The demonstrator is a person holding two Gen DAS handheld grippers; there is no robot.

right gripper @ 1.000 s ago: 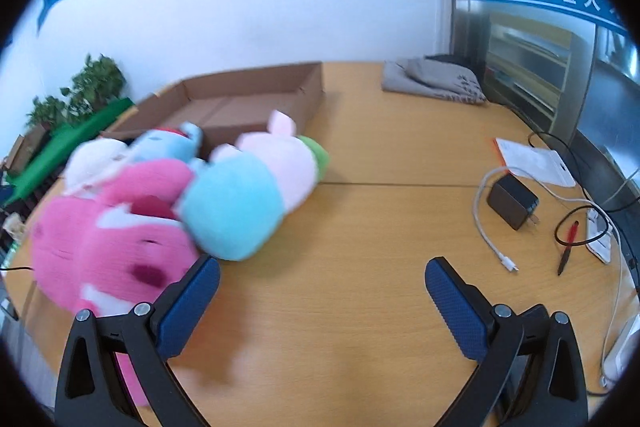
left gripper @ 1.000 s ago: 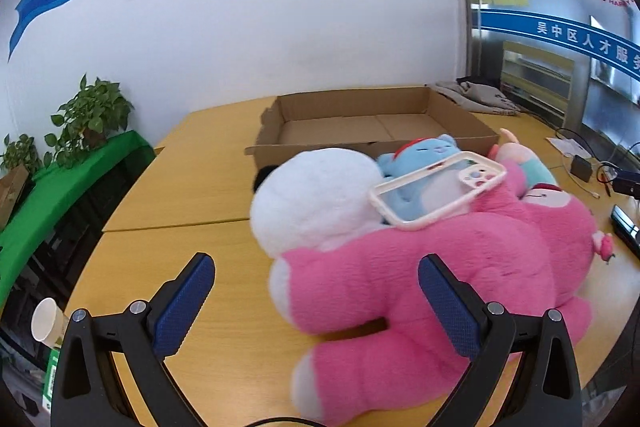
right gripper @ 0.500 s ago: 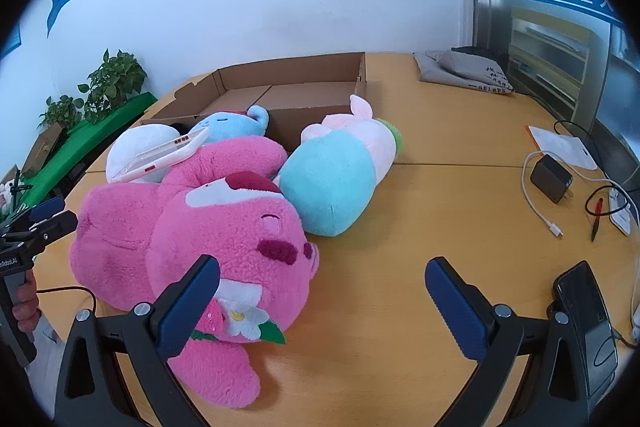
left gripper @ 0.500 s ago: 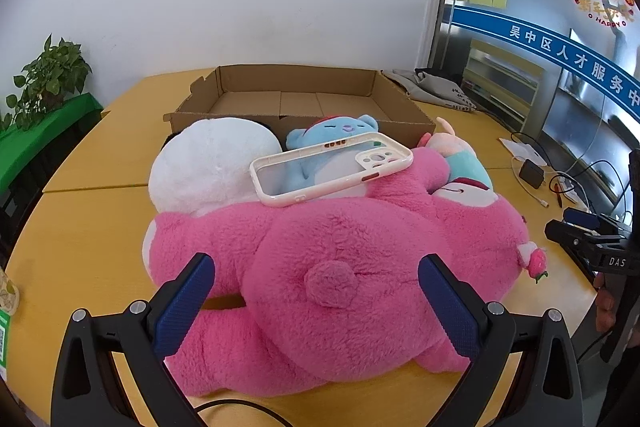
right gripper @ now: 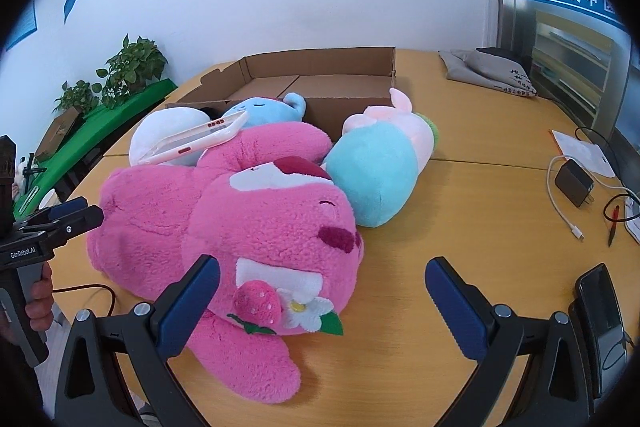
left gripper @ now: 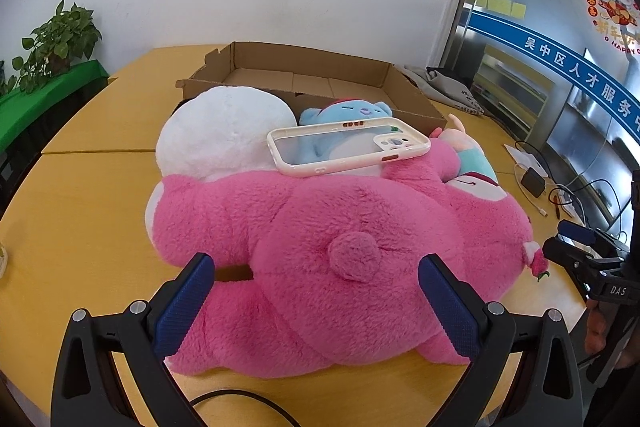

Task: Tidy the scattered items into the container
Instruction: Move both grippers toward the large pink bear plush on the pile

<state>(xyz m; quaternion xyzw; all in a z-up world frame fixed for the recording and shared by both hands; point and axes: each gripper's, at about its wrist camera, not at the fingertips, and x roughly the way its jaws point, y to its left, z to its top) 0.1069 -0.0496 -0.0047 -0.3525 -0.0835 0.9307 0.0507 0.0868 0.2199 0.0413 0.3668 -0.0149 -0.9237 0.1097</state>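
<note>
A big pink plush bear (left gripper: 340,247) lies on the wooden table, also in the right wrist view (right gripper: 240,219). A cream phone case (left gripper: 348,149) rests on top of it (right gripper: 200,143). Behind lie a white plush (left gripper: 224,131), a small blue plush (left gripper: 348,115) and a teal-and-pink plush (right gripper: 380,159). An open cardboard box (left gripper: 404,91) stands behind them (right gripper: 320,67). My left gripper (left gripper: 320,307) is open, its jaws on either side of the bear's rear. My right gripper (right gripper: 324,307) is open, by the bear's head.
A charger with a white cable (right gripper: 572,183), a red pen (right gripper: 614,223) and a dark phone (right gripper: 600,311) lie at the table's right. A grey cloth bag (right gripper: 492,71) lies at the back right. Potted plants (left gripper: 56,47) stand on a green shelf at left.
Both grippers have swung toward the plush pile and come closer. The left now straddles the pink bear's rear; the right faces its head. The toys have not moved.
</note>
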